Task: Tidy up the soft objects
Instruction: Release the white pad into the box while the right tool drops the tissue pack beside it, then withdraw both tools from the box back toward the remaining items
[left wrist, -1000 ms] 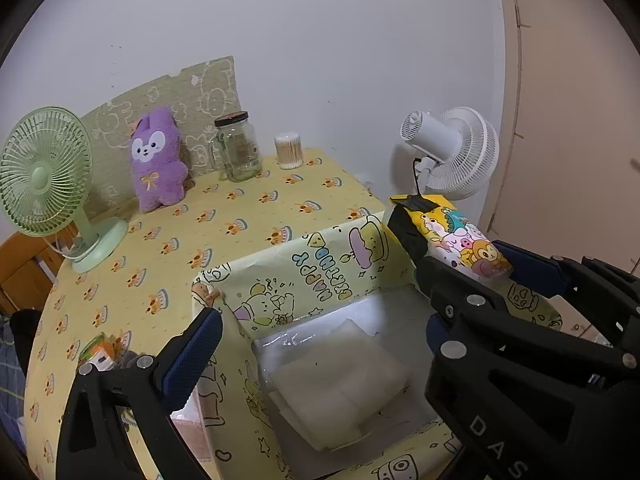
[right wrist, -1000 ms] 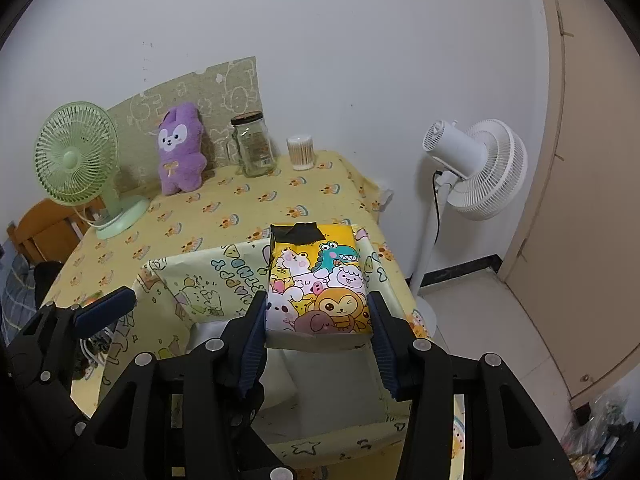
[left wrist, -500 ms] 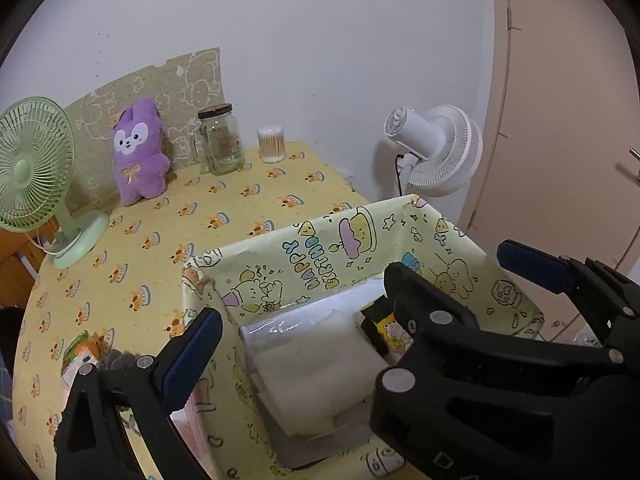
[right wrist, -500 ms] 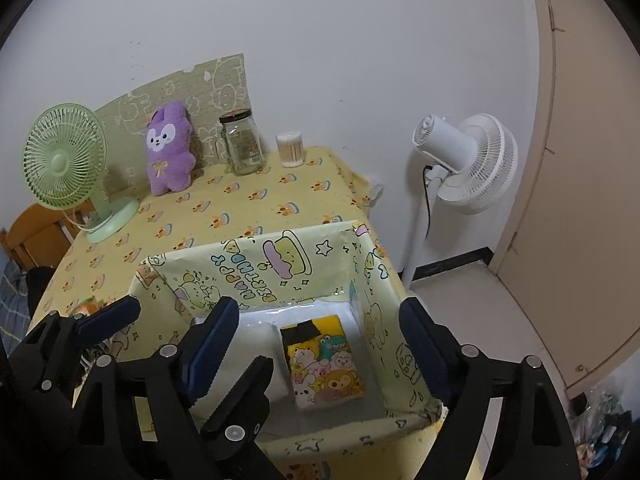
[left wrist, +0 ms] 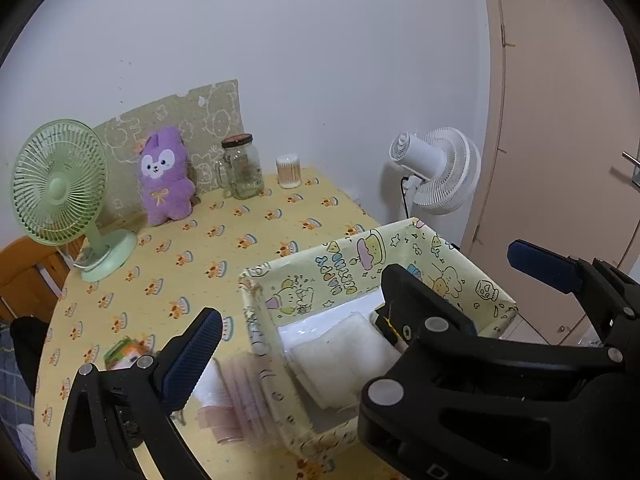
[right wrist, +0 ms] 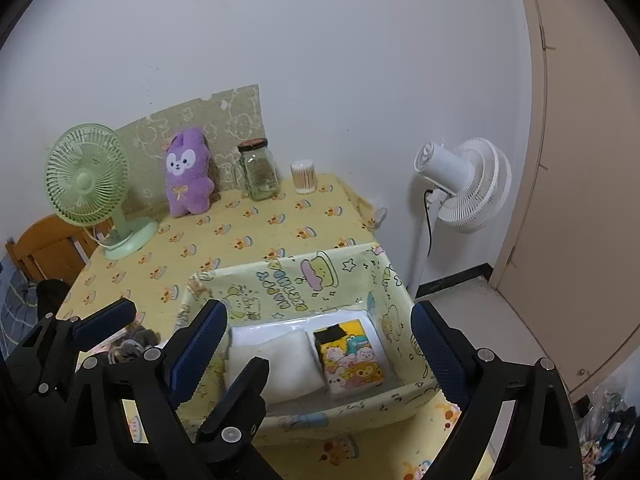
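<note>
We see the cartoon-printed tissue pack (right wrist: 352, 356) lying in the fabric bin (right wrist: 360, 404) beside a white towel (right wrist: 276, 360), our right gripper (right wrist: 316, 344) released, purple plush (right wrist: 188, 180) at eleven o'clock.

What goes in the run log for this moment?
right tongs: open, jaws just opened, empty | cartoon pack: in bin, beside white cloth | left tongs: open, empty | plush: on table
</note>
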Demonstrator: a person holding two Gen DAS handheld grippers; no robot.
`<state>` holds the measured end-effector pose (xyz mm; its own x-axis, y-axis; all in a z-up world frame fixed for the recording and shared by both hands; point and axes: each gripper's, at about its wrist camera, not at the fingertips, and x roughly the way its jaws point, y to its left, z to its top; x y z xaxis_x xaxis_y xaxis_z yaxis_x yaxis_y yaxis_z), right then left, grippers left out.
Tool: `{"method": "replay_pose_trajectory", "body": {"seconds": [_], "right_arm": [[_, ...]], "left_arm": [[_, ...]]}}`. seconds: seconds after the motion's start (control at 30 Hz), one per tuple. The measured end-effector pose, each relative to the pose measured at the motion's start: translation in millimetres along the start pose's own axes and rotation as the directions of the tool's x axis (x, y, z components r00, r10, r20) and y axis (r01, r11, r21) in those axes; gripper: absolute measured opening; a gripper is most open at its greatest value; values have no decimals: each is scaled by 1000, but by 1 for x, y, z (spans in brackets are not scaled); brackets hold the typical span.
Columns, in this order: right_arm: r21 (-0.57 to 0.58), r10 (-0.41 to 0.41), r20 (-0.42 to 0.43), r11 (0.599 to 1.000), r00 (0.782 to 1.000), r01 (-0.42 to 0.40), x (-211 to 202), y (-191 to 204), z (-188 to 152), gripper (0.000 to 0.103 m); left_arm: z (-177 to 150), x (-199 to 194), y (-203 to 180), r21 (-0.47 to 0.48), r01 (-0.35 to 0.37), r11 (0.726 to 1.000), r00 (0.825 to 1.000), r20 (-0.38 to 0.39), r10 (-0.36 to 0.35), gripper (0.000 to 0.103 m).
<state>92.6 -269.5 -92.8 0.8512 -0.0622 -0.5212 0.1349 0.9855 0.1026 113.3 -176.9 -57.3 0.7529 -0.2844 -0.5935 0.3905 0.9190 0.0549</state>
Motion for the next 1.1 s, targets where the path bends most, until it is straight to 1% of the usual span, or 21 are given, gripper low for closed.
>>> {"method": "replay_pose_trajectory", "body": {"seconds": [0.17, 0.77, 1.1], "right_arm": [[-20, -1, 35, 1000, 999, 2, -19, 13, 0, 95], [-63, 7, 106, 998, 994, -1, -66, 54, 3, 95], [-85, 67, 109, 995, 992, -58, -74, 78, -5, 95]], "left_arm": [[-2, -18, 9, 1, -5, 1000, 1000, 26, 5, 103], [-11, -72, 38, -35, -21, 999, 993, 112, 25, 103], [-26, -89, 58, -57, -81, 995, 989, 116, 87, 103]]}}
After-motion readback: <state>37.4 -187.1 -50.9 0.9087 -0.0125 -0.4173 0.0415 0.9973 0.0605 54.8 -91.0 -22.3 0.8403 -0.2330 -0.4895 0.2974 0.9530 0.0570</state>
